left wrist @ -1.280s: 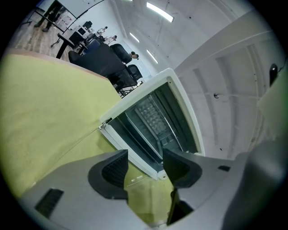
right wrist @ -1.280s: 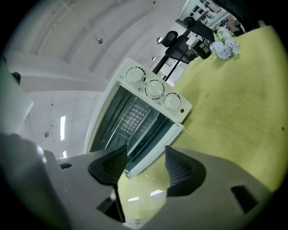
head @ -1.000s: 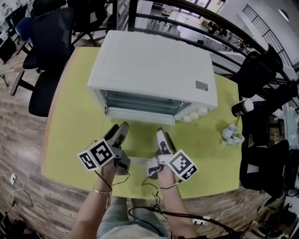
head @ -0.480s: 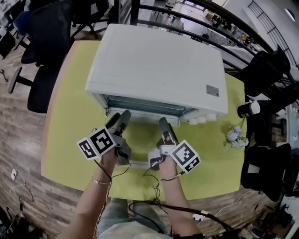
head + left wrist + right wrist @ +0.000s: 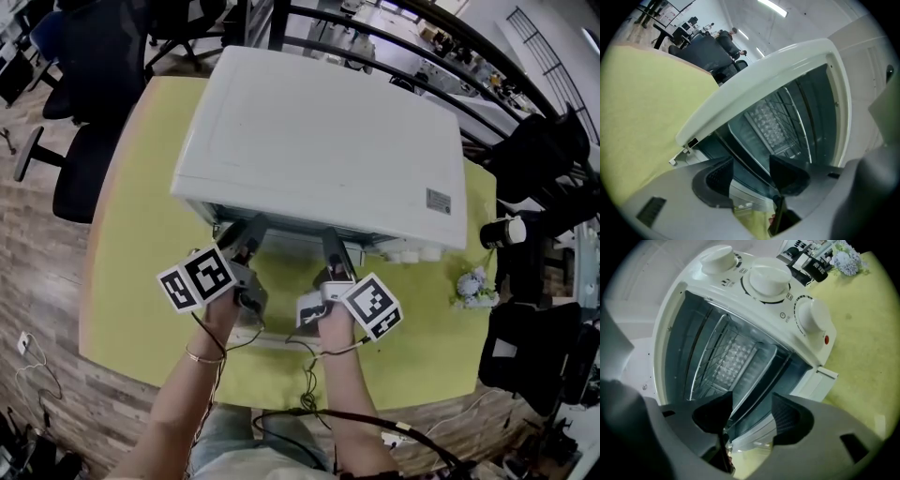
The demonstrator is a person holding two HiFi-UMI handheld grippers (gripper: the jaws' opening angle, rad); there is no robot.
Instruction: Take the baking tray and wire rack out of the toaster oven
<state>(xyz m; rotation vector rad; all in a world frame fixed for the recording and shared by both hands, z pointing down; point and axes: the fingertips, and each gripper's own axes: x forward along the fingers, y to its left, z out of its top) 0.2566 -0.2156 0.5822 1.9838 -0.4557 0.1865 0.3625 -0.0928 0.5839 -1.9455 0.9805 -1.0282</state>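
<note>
Toaster oven point(image 5: 319, 131) nearer than before, left tongs point(image 5: 750, 174), right tongs point(image 5: 751, 416) at mouth, both wide

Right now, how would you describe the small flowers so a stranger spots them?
Find the white toaster oven on the yellowish table. Right of its knobs, near the table edge, lies a bunch of flowers: pale, frilly, unlike the dark bottle beside it.
</note>
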